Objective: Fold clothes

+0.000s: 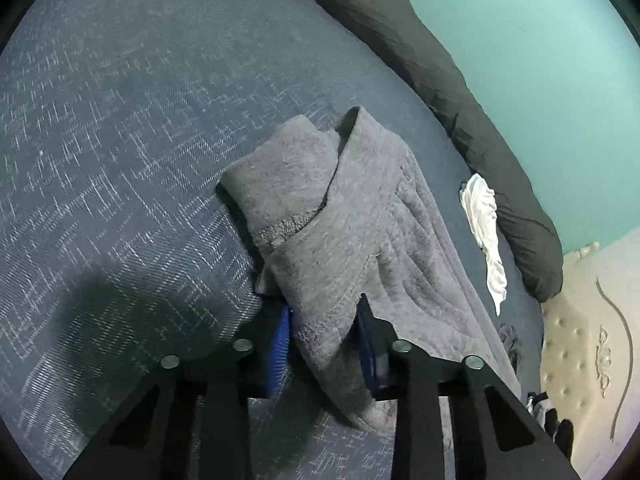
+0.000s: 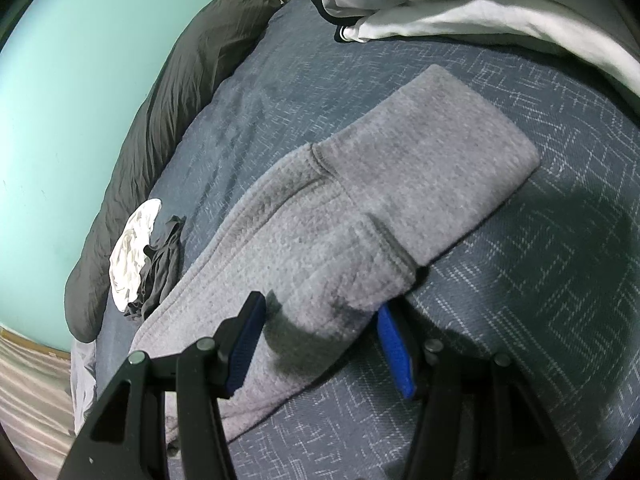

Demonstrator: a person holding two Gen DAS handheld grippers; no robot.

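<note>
Left wrist view: nearest the lens, the left gripper has its blue pads closed on a hemmed edge of the grey fleece garment, which runs away from the claw up the blue bedspread, its cuffed part folded over on top. A dark bolster and a white cloth lie along the far edge.

Right wrist view: the right gripper stands open, jaws astride the near end of the same garment without visibly pinching it; the fleece stretches diagonally away from it. A pale heap of clothes waits at the far corner. The left hand looks set to lead the fold.
</note>
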